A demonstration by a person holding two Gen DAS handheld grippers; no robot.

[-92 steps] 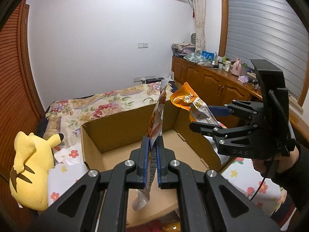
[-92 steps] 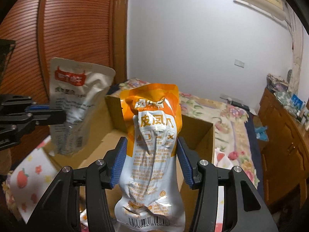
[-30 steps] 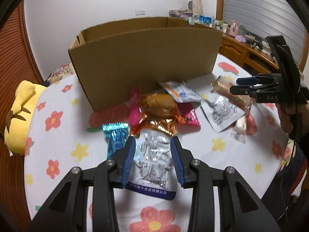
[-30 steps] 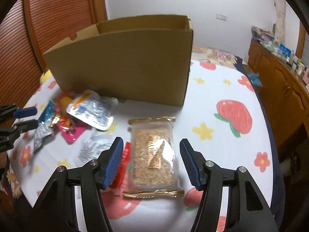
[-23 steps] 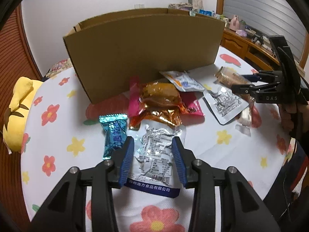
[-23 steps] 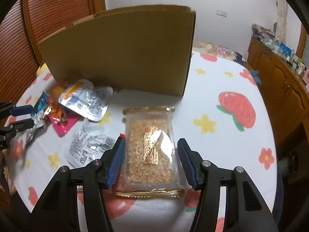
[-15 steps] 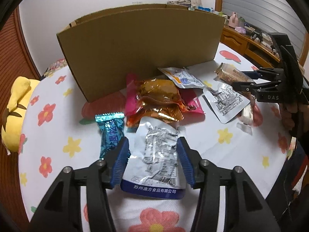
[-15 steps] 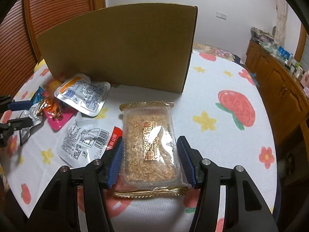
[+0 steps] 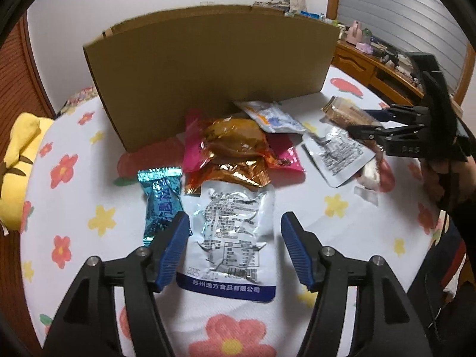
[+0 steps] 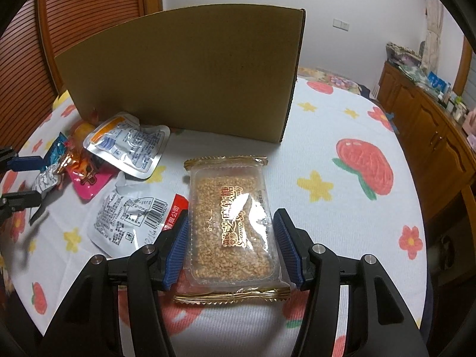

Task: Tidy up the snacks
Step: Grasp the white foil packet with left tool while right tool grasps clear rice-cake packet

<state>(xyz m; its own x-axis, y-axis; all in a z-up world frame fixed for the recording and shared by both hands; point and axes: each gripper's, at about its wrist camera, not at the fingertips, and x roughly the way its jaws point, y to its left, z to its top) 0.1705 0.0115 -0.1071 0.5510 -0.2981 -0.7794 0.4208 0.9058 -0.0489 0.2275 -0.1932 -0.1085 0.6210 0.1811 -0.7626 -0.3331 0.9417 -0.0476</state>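
Between your left gripper jaws lies the silver pouch, flat on the tablecloth — the jaws are opening and neither pad presses it, likely to clear its width before closing. Your right gripper straddles the sesame candy pack, jaws apart; the left pad looks to touch its edge, the right pad stands just off it — nothing is gripped. Just beyond both lie the loose snacks, and farther off stands the cardboard box, probably their destination.
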